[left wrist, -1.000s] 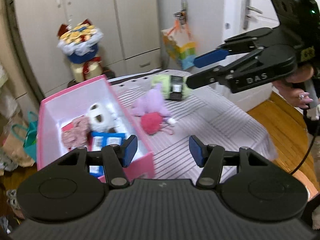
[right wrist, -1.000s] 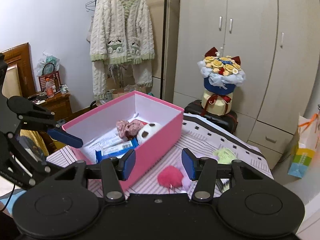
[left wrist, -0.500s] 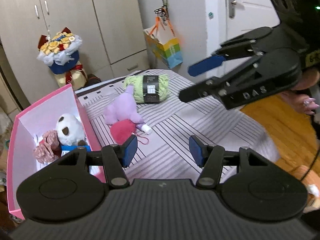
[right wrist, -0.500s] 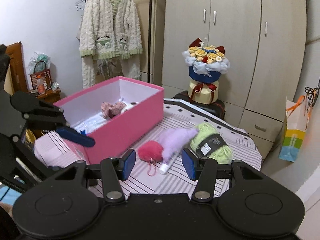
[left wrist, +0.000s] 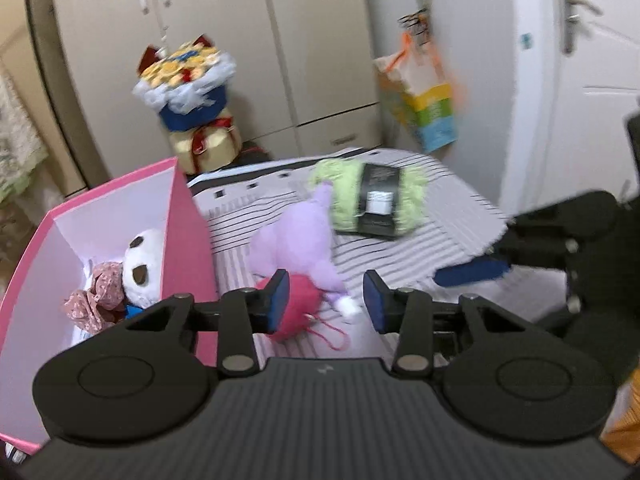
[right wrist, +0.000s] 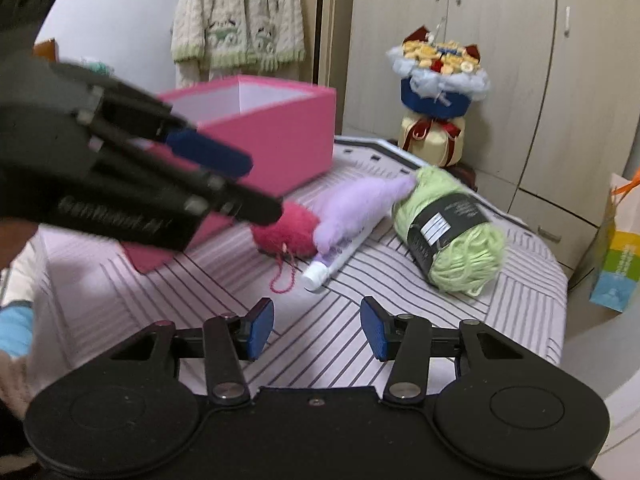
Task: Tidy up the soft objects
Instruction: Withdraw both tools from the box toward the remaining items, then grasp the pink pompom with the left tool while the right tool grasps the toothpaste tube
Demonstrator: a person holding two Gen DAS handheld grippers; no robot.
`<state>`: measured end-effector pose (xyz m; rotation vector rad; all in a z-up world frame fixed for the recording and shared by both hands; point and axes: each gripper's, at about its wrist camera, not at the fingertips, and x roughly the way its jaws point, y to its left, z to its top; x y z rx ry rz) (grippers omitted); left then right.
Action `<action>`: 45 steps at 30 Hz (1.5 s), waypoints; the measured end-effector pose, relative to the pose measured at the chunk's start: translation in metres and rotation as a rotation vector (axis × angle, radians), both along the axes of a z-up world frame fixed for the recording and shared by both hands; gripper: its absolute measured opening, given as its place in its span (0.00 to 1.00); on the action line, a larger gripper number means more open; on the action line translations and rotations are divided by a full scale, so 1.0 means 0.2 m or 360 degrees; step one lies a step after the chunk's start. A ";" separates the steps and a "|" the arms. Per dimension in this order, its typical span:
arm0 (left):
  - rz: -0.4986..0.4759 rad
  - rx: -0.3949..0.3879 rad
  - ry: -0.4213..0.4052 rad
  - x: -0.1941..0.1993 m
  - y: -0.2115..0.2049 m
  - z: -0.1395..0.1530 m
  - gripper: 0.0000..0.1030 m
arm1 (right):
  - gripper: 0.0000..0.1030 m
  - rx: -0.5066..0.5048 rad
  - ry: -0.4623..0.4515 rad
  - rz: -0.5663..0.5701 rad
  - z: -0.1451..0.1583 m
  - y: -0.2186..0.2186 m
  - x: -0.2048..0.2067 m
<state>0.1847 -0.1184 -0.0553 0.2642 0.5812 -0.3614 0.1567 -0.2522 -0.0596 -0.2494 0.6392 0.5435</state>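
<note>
Our left gripper [left wrist: 323,295] fingers closing, nothing pinched; right gripper [right wrist: 317,328] parted, closing, empty. Pink pompom [left wrist: 298,307] dead ahead, purple plush [left wrist: 298,240] at 12, pink box [left wrist: 188,236] at 10, green yarn [left wrist: 372,202] at 1.

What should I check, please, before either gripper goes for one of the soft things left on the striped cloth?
1. Left gripper empty: ok, jaws closing with nothing pressed between the pads.
2. Right gripper empty: ok, jaws closing slightly over bare cloth.
3. Targets within view: ok, pink pom-pom, purple plush and green yarn skein lie outside the box.
4. Room in the pink box: ok, the panda plush and floral fabric piece leave free space.
5. Targets separate: not ok, the purple plush touches the pom-pom and the yarn.
6. Grippers clear of each other: cannot tell, both are blurred and close.
</note>
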 end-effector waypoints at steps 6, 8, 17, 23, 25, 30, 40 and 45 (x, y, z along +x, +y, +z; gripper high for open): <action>0.0033 0.0075 0.0181 0.19 -0.04 -0.10 0.39 | 0.49 0.0010 0.0009 -0.0005 -0.09 0.07 0.12; 0.0057 0.0096 0.0227 0.23 -0.06 -0.12 0.39 | 0.46 -0.0012 0.0004 0.0010 -0.12 0.10 0.16; 0.0135 0.0080 0.0269 0.33 -0.07 -0.18 0.43 | 0.45 0.0059 0.0016 0.0025 -0.17 0.12 0.27; 0.0188 0.0040 0.0241 0.35 -0.08 -0.20 0.47 | 0.46 0.0097 0.0003 0.0019 -0.19 0.13 0.31; 0.0207 0.0014 0.0240 0.34 -0.07 -0.21 0.48 | 0.36 0.0111 0.0005 0.0018 -0.20 0.12 0.32; 0.0219 -0.0016 0.0222 0.32 -0.05 -0.21 0.49 | 0.27 0.0078 0.0000 -0.0023 -0.20 0.11 0.27; 0.0241 0.0082 0.0111 0.27 -0.08 -0.25 0.59 | 0.21 0.0067 0.0012 -0.0159 -0.18 -0.04 0.06; 0.0274 0.0161 0.0055 0.27 -0.10 -0.28 0.63 | 0.22 -0.0006 0.0002 -0.0133 -0.17 -0.03 0.06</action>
